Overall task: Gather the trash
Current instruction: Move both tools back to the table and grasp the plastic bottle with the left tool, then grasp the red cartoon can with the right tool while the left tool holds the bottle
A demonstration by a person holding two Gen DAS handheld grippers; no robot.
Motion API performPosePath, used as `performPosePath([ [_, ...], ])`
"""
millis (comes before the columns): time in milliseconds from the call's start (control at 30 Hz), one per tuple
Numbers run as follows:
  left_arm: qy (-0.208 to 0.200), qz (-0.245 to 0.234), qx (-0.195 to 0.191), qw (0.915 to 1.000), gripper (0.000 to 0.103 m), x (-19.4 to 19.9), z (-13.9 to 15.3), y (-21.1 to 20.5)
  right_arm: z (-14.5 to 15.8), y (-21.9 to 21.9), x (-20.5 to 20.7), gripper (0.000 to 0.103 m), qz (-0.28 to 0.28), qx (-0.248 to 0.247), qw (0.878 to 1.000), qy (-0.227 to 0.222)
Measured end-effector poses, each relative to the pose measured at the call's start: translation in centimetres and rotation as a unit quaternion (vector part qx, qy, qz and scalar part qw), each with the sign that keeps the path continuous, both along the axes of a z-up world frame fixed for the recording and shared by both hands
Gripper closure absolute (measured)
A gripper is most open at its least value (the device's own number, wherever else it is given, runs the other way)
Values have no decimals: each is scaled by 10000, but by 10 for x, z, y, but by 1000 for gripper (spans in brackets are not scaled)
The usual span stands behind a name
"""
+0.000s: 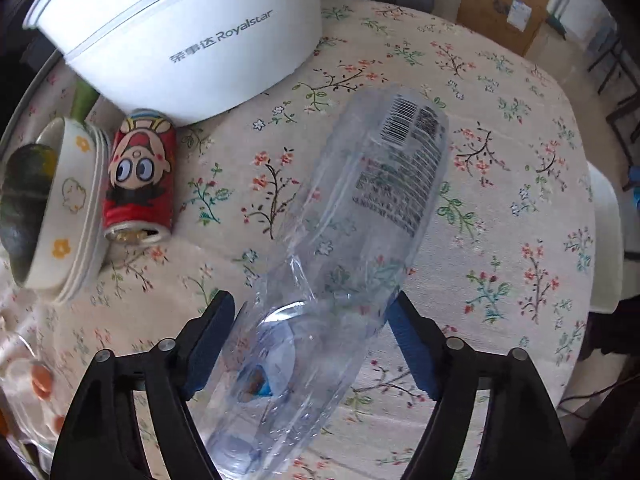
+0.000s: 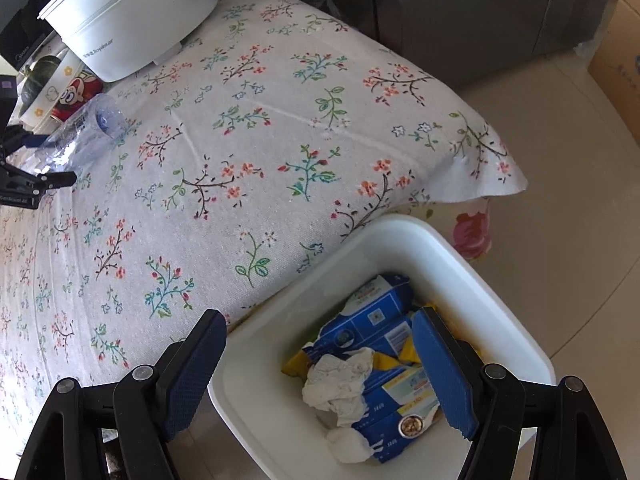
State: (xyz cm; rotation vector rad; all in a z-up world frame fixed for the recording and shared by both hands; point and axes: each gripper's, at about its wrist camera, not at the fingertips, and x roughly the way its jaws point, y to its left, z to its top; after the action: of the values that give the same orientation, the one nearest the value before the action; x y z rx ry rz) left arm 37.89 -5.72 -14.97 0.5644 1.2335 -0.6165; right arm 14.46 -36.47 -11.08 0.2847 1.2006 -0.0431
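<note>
A clear empty plastic bottle (image 1: 352,240) lies between the pads of my left gripper (image 1: 312,320), which is shut on it just above the flowered tablecloth (image 1: 500,200). The bottle also shows in the right wrist view (image 2: 84,136) at the far left, with the left gripper (image 2: 36,160) on it. A red cartoon can (image 1: 140,184) lies on its side left of the bottle. My right gripper (image 2: 320,344) is open and empty over a white bin (image 2: 500,280) that holds blue packaging (image 2: 380,320) and crumpled tissue (image 2: 340,380).
A white Royalstar pot (image 1: 192,40) stands at the back of the table. A flowered bowl (image 1: 68,200) with a dark squash in it stands beside the can. The bin stands on the tiled floor (image 2: 560,140) at the table's corner. A cardboard box (image 1: 508,0) stands beyond the table.
</note>
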Motion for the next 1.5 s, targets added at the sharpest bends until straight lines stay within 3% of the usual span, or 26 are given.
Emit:
performPosePath([
  [33,121,296,-219,9992,35,-4,3,7,2,1,-1,22,1,24,10000,-21],
  [133,359,1157,-800,9894,35,-24,8,33,6,7,-2,22,42,82,9999,-86],
  [233,337,1693,-1061,9793,36,-59,11,53,12,13,-4,22,85,111,9998,-159],
  [367,273,2431,-1432,9590,36,-116,21,89,18,24,-4,22,72,164,9994,-291],
  [500,122,2962,-1798,9380,36,-156,40,125,21,42,-3,22,135,130,9990,-408],
  [633,-159,3257,-1944,9251,36,-184,57,156,21,71,2,22,365,-59,9983,-447],
  [733,-279,3450,-1964,9174,36,-187,58,177,21,98,15,22,537,-2,9977,-421],
  [800,-259,3608,-2188,9063,36,-180,56,197,24,120,31,22,590,-7,9973,-442],
  [1000,-456,4348,-2038,8760,36,-152,43,244,30,200,108,22,484,119,9949,-882],
  [1133,-570,4507,-1682,8748,36,-143,36,266,12,253,167,22,423,204,9949,-897],
  [1267,-644,4758,-1655,8614,36,-138,35,294,-5,294,217,22,325,106,9942,-1022],
  [1333,-733,4799,-1621,8591,36,-137,37,298,-11,308,236,22,255,30,9932,-1137],
  [1500,-722,4625,-1673,8677,36,-137,41,288,-27,329,270,22,28,-137,9909,-1337],
])
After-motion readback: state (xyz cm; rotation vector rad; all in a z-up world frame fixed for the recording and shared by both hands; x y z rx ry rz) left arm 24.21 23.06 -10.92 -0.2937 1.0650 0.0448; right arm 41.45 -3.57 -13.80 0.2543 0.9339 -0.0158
